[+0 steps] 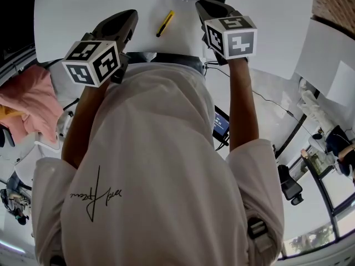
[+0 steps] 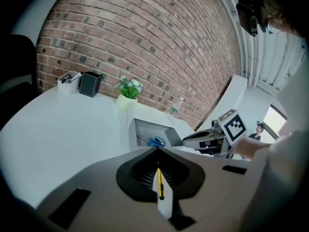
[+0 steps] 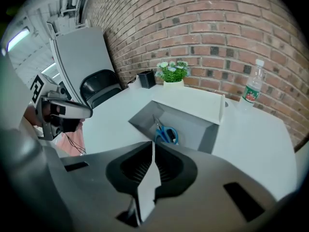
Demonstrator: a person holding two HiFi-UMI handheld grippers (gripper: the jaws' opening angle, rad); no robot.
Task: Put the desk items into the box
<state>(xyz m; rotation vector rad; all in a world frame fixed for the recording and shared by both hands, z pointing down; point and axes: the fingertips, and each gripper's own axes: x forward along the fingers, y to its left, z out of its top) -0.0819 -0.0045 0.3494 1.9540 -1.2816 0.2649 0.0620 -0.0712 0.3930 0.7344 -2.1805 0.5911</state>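
Note:
A yellow utility knife (image 1: 165, 22) lies on the white table (image 1: 83, 4) between my two grippers. My left gripper (image 1: 133, 16) hovers to its left, shut and empty; the knife (image 2: 160, 182) shows through the thin slit under its jaw tips in the left gripper view. The right gripper (image 1: 201, 5), to the right of the knife, is also shut with nothing in it. Ahead stands the open white box (image 3: 193, 105) with blue scissors (image 3: 166, 133) inside. The box (image 2: 145, 115) and scissors (image 2: 155, 141) show in the left gripper view too.
Behind the box stand a potted plant (image 3: 172, 71), a black pen holder (image 2: 90, 83) and a water bottle (image 3: 252, 83), against a brick wall. A black chair (image 3: 99, 88) is at the table's left. A pink cloth (image 1: 28, 101) lies left of the person.

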